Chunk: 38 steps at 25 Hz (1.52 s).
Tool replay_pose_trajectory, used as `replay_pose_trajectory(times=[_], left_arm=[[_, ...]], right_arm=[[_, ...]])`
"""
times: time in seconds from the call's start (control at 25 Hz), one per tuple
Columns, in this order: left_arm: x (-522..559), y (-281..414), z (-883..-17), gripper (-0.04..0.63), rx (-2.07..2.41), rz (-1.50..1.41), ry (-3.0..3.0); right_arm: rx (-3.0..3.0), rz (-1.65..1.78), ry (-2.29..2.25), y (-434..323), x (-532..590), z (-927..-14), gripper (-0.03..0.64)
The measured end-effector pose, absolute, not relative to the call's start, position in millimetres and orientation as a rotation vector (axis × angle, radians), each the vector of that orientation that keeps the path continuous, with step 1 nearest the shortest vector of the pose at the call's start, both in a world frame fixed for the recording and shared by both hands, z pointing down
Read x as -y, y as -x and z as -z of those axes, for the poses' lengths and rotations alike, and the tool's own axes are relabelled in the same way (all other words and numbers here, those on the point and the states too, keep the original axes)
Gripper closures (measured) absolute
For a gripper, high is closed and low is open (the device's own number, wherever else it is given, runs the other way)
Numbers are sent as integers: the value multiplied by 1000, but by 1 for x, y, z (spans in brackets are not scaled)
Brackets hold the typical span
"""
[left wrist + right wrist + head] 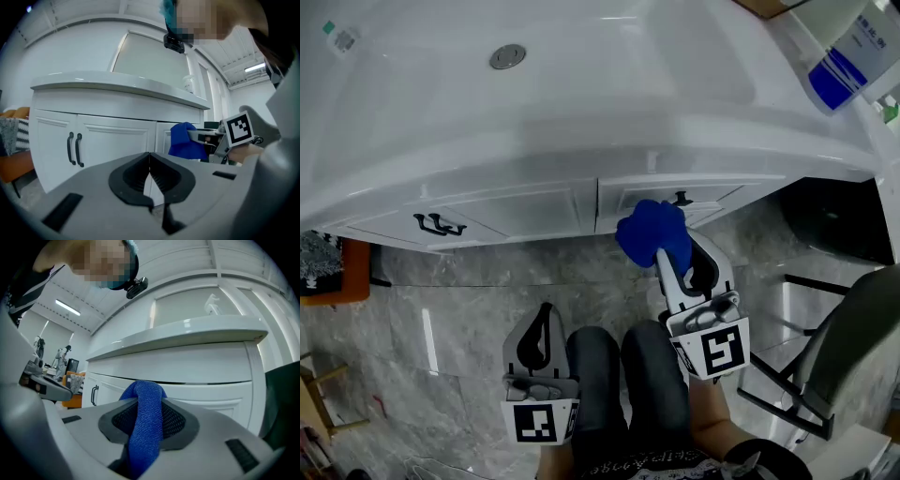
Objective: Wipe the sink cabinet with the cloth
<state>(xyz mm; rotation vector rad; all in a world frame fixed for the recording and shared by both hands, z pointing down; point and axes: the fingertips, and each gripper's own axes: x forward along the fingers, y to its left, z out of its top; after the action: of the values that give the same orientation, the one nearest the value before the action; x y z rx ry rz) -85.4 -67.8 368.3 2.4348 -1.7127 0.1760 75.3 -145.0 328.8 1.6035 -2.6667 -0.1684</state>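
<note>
Right gripper view: the right gripper [149, 403] jaws nip the cloth [144, 432], soft and light, by a fold; left gripper [150, 161] jaws together, empty.

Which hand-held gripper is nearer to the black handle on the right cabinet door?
The right hand-held gripper: it is close to the handle. The left hand-held gripper is farther back, to its left.

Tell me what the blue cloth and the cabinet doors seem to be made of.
Blue cloth: soft woven textile, perhaps microfibre, matte; a fine ribbed weave shows. Cabinet doors: probably painted wood or board, white with a soft sheen; the framed panels suggest it.
</note>
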Motion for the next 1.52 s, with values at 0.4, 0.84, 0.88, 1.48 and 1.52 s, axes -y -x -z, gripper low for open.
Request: replay_pose_trajectory(times=[0.4, 0.84, 0.88, 1.48, 1.52], left_arm=[[77, 62, -411, 590, 1670, -69, -2496], [64, 63, -431, 591, 1535, 0, -2525], [63, 65, -432, 589, 1529, 2, -2528], [45, 80, -431, 591, 1505, 22, -2541], [44, 80, -430, 591, 1504, 26, -2543]], right_arm=[[2689, 341, -1675, -46, 176, -349, 504], [2612, 440, -1759, -39, 188, -349, 504], [2600, 440, -1769, -39, 188, -349, 504], [2608, 533, -1806, -13, 183, -328, 505], [2609, 527, -1802, -13, 183, -328, 505]])
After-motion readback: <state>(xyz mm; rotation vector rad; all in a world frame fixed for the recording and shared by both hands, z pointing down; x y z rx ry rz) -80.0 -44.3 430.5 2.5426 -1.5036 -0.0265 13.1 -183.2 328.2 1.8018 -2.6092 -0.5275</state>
